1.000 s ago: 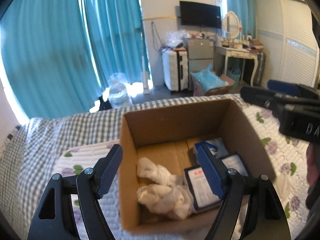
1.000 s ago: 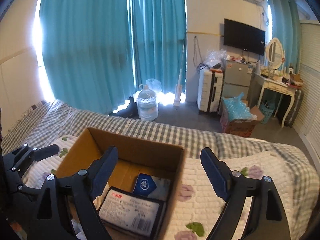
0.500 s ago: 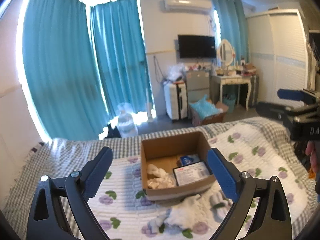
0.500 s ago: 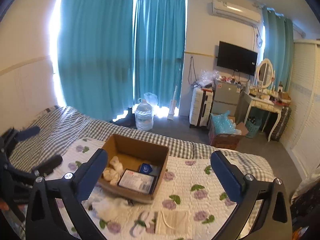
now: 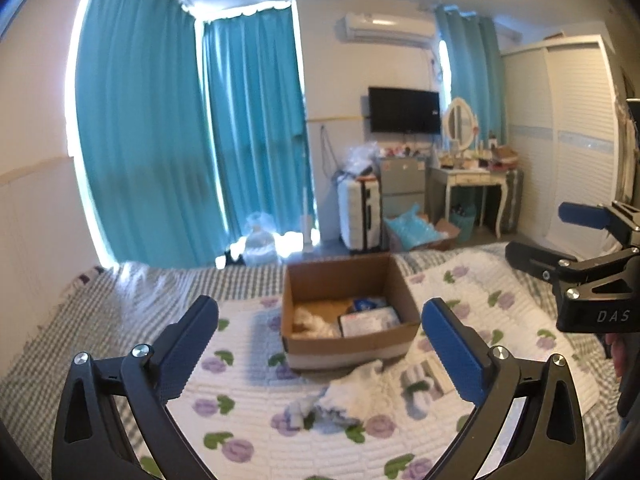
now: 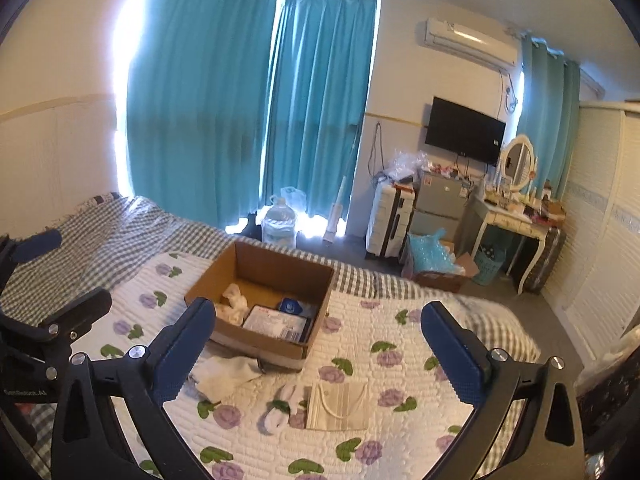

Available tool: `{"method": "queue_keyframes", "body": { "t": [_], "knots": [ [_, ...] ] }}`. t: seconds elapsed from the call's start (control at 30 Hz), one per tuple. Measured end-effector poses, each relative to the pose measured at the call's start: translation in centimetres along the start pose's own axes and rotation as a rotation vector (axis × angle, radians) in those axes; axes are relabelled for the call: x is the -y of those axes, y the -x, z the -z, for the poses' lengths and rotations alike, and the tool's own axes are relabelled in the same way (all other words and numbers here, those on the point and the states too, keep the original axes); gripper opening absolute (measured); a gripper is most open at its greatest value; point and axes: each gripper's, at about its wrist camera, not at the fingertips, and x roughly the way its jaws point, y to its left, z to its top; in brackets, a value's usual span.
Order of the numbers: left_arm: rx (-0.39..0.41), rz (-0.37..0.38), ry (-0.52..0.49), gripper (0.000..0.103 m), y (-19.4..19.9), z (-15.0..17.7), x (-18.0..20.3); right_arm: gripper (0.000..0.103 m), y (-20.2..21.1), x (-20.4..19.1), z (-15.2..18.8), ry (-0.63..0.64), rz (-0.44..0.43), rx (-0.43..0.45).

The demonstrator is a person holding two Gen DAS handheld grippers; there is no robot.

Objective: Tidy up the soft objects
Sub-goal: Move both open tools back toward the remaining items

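Note:
An open cardboard box (image 5: 344,346) (image 6: 280,350) sits on the flowered bedspread. It holds a crumpled white cloth (image 5: 310,324) (image 6: 234,306) and flat packets (image 5: 370,320) (image 6: 276,324). In front of it lie a white cloth (image 5: 348,396) (image 6: 224,372), rolled white socks (image 6: 280,406) and a beige striped pouch (image 6: 338,406). My left gripper (image 5: 320,344) is open and empty, well back from the box. My right gripper (image 6: 318,342) is open and empty, also back and above the bed; it shows at the right edge of the left wrist view (image 5: 560,240).
The quilt (image 6: 400,344) lies over a grey checked sheet (image 6: 100,236). Beyond the bed are teal curtains (image 5: 180,140), a water jug (image 6: 279,224), a white suitcase (image 6: 390,220), a box with blue bags (image 6: 432,260), a dressing table (image 6: 516,220) and a wardrobe (image 5: 580,140).
Both grippers have pulled up and back from the box, which now looks small and far. The loose cloth, socks and pouch in front of the box have come into view.

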Motion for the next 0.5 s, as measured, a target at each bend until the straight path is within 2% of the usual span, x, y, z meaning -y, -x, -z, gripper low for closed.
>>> {"method": "queue_keyframes", "body": {
  "t": [0.2,0.33,0.43,0.5],
  "knots": [
    [-0.07,-0.021,0.048,0.103,-5.0,4.3,-0.1,0.103,-6.7,0.0,4.6,-0.051,-0.062,-0.144],
    [-0.125,-0.081,0.003,0.103,-8.8,7.7,1.1,0.103,-11.9,-0.6,8.2,-0.045,-0.03,-0.221],
    [-0.169,-0.072,0.016,0.103,-10.7,10.1,1.2,0.102,-15.0,-1.0,11.0,-0.051,-0.014,-0.262],
    [-0.212,-0.048,0.026,0.103,-12.3,12.4,1.4,0.095,-17.1,-1.2,13.4,-0.077,-0.05,-0.309]
  ]
}}
